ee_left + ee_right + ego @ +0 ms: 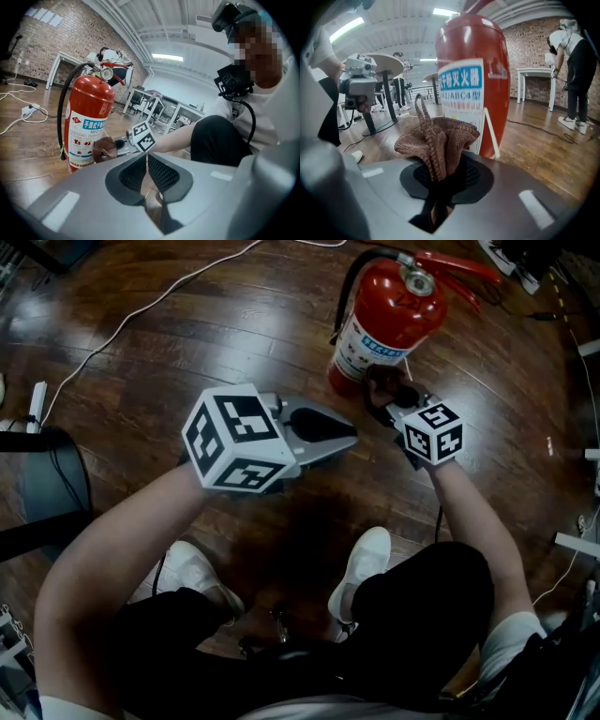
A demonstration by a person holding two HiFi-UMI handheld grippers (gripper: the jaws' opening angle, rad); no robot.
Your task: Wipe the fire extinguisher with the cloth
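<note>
A red fire extinguisher (391,317) stands upright on the wooden floor, with a black hose and a white label. My right gripper (382,396) is shut on a brown knitted cloth (437,138), which bunches up out of the jaws right in front of the label on the fire extinguisher (473,79). From the left gripper view, the cloth (105,148) touches the lower part of the extinguisher (89,119). My left gripper (352,435) hangs above the floor to the left of the extinguisher, shut and holding nothing.
A white cable (141,310) runs across the floor at the upper left. The person's white shoes (361,563) sit below the grippers. Another person (576,75) stands by a white table (536,77) at the right. Round tables (384,70) stand behind on the left.
</note>
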